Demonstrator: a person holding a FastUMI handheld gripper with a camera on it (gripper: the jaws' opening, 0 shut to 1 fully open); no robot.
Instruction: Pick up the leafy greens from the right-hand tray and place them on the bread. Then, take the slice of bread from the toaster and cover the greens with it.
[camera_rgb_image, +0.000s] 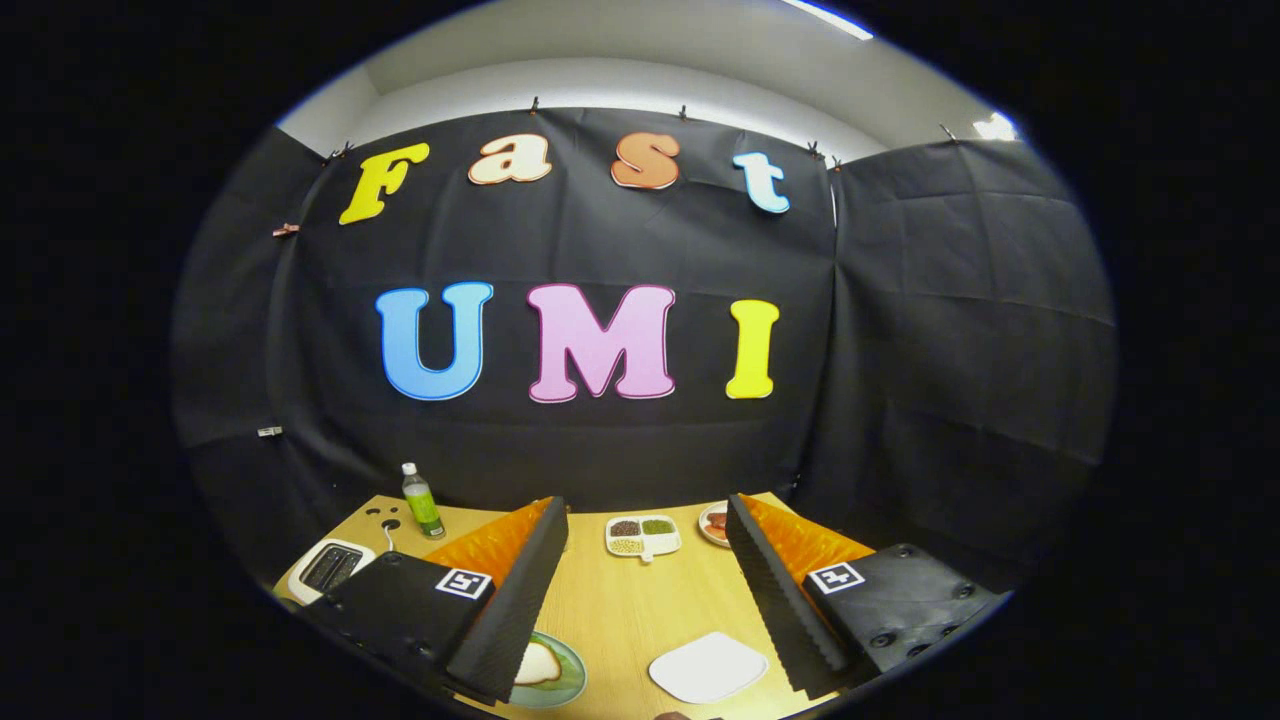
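On worktop (640, 610), near edge: bread (537, 664) on plate. Gripper (645, 590) apart, empty. Greens unseen; we expect them limp, light; pinch gently.

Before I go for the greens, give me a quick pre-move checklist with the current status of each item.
1. Gripper open and empty: ok, the fingers stand wide apart with bare table between them.
2. Bread on the green plate ready to receive greens: ok, the bread lies there beside the left finger, partly hidden.
3. Leafy greens located: cannot tell, the white plate near the right finger looks bare.
4. Toaster in place: ok, beyond the left finger; a slice inside it: cannot tell.
5. Path clear of the green bottle and divided dish: ok, both stand far ahead.
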